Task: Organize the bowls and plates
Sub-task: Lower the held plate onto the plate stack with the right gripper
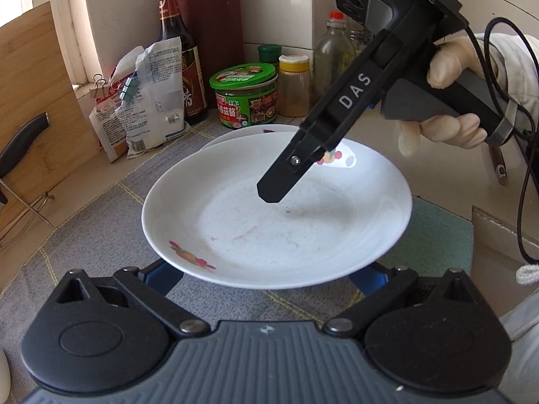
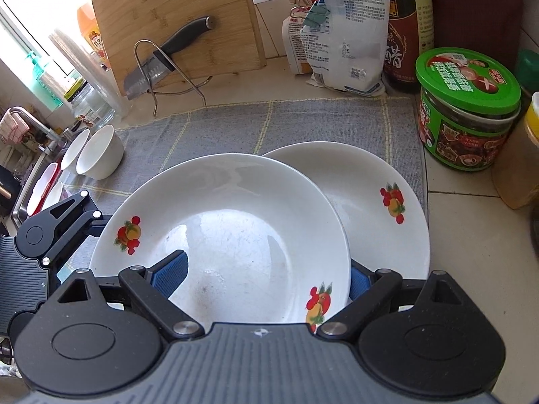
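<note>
Plates first: we carry the upper plate (image 2: pixel 232 235) in the centre of the frame, partly overlapping the second plate (image 2: pixel 380 202) at right on the grey mat (image 2: pixel 235 121). Both the right gripper (image 2: pixel 266 274) and the left gripper (image 1: pixel 266 277) straddle its rim, jaws wide, grip uncertain. We should lower it level and centred, then fetch the bowls (image 2: pixel 97 155) at left.

The right tongs (image 2: pixel 266 277) straddle the upper plate's (image 2: pixel 229 235) near rim, which overlaps a second plate (image 2: pixel 380 202) on the grey mat (image 2: pixel 235 124).

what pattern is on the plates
White plates with red-and-yellow fruit sprigs on the rim; clearest in the right wrist view.
</note>
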